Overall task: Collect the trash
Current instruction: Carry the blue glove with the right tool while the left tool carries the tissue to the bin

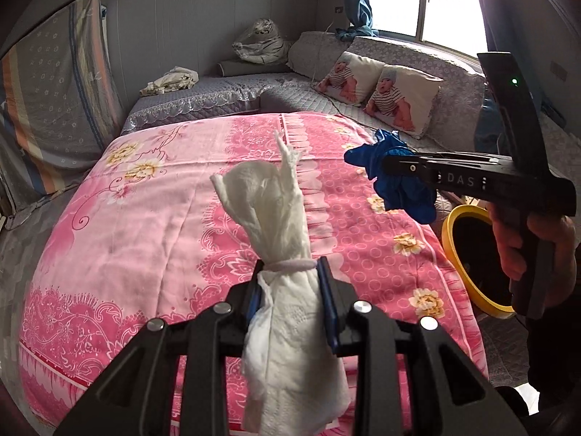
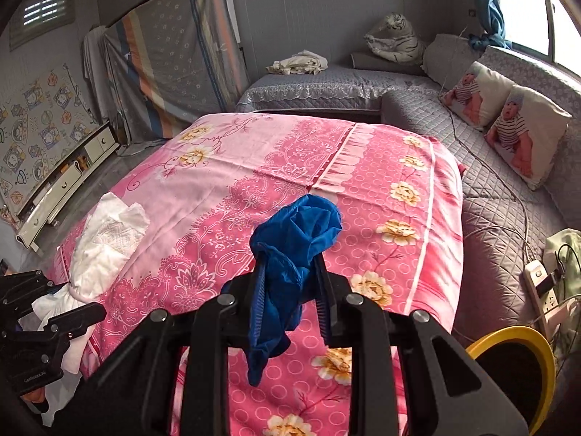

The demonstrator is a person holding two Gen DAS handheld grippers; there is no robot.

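Observation:
Over a pink flowered quilt [image 1: 145,218], my left gripper [image 1: 288,267] is shut on a crumpled white tissue [image 1: 268,200], which sticks up past the fingertips and hangs down behind them. My right gripper [image 2: 289,258] is shut on a crumpled blue glove [image 2: 301,225] that droops below the pads. In the left wrist view the right gripper [image 1: 386,165] sits to the right with the blue glove [image 1: 406,196], a hand [image 1: 515,250] on its handle. In the right wrist view the left gripper [image 2: 61,294] with the tissue [image 2: 109,239] is at the lower left. A yellow-rimmed bin [image 2: 544,356] stands beside the quilt's right edge [image 1: 450,239].
A grey quilted corner sofa [image 2: 501,254] wraps the far and right sides, with two printed pillows [image 2: 526,134], a plush tiger [image 2: 395,40] and a crumpled cloth [image 2: 297,61]. A power strip [image 2: 541,290] and cables lie near the bin. A low white cabinet [image 2: 65,185] stands left.

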